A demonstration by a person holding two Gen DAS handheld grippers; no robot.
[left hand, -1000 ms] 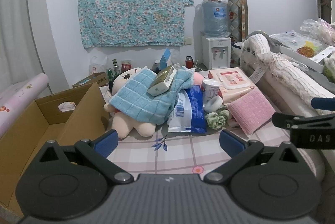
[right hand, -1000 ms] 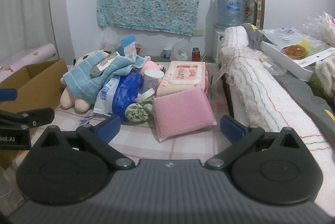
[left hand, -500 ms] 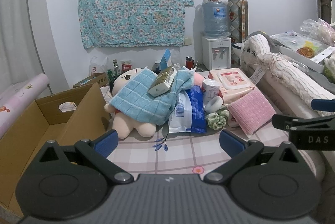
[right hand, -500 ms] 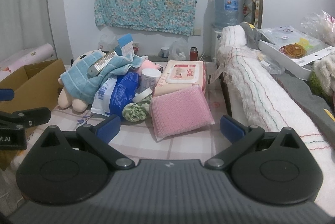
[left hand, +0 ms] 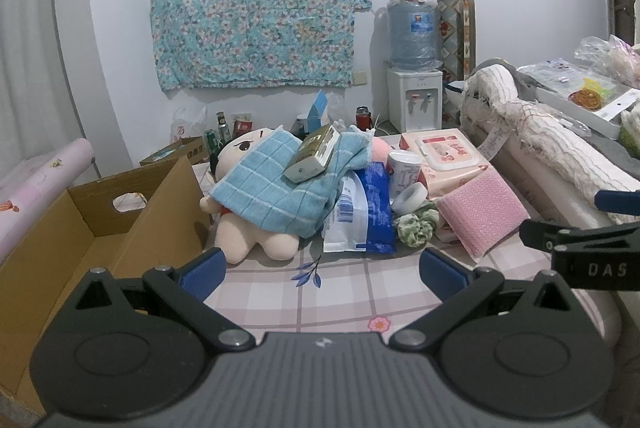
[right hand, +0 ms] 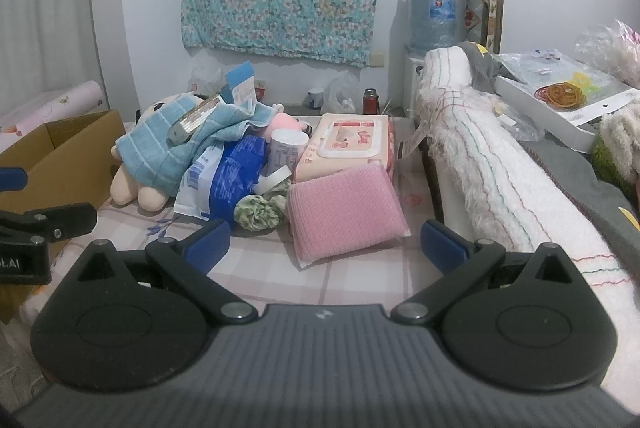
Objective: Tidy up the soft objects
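A pile lies on the checked tablecloth [left hand: 340, 292]. In it a plush doll [left hand: 256, 236] lies under a blue towel [left hand: 272, 195], and a green-gold box [left hand: 314, 151] rests on the towel. To the right are a blue-white pouch [left hand: 362, 216], a green scrunchie [left hand: 414, 228] and a pink mesh pad [left hand: 482, 211]. My left gripper [left hand: 320, 272] hangs open, short of the doll and pouch. My right gripper [right hand: 326, 246] is open just in front of the pink pad [right hand: 344, 216] and scrunchie [right hand: 260, 211]. Neither holds anything.
An open cardboard box [left hand: 100, 236] stands at the left of the table. A wipes pack [right hand: 348, 143], white cup [right hand: 286, 147] and tape roll [right hand: 274, 181] sit behind the pad. A rolled white blanket [right hand: 500, 163] runs along the right. Bottles and a water dispenser [left hand: 414, 95] stand by the far wall.
The right gripper has crept slightly nearer the pile. The left gripper has barely moved. Both stay open and nothing was taken hold of.
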